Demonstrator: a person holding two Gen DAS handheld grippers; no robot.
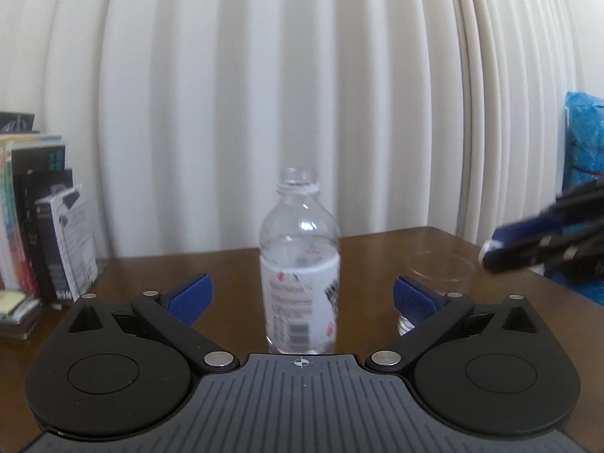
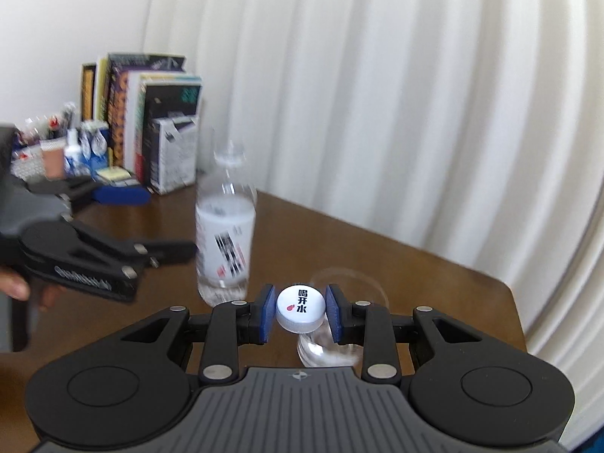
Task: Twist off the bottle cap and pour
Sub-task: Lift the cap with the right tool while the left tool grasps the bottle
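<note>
Cap point(image 2: 301, 308) sits clamped between the blue pads of the right gripper point(image 2: 300, 313), printed top facing the camera, held above the clear glass point(image 2: 341, 343) that stands on the brown desk point(image 2: 434, 294). The bottle point(image 1: 299, 264) stands upright near the middle of the desk with its neck bare and water in roughly its lower half. In the left wrist view the left gripper point(image 1: 300, 296) has its fingers point(image 1: 190, 298) spread wide, 1 on each side of the bottle and not touching it. The glass stands just to the right of the bottle, slightly nearer in the right wrist view.

Unscrewing looks done, so the step in hand is taking hold of the bottle for the pour. To do it well, the left gripper should move forward until the pads flank the labelled body, then close gently: thin plastic with the top open will squirt if squeezed hard. Gripping around the label, above the waterline's weight, should give better control when tilting. The right gripper would do best to carry the cap aside, clear of the glass mouth, before the bottle tips. Books point(image 2: 143, 120) and small clutter stand at the far left, well apart from the work.
</note>
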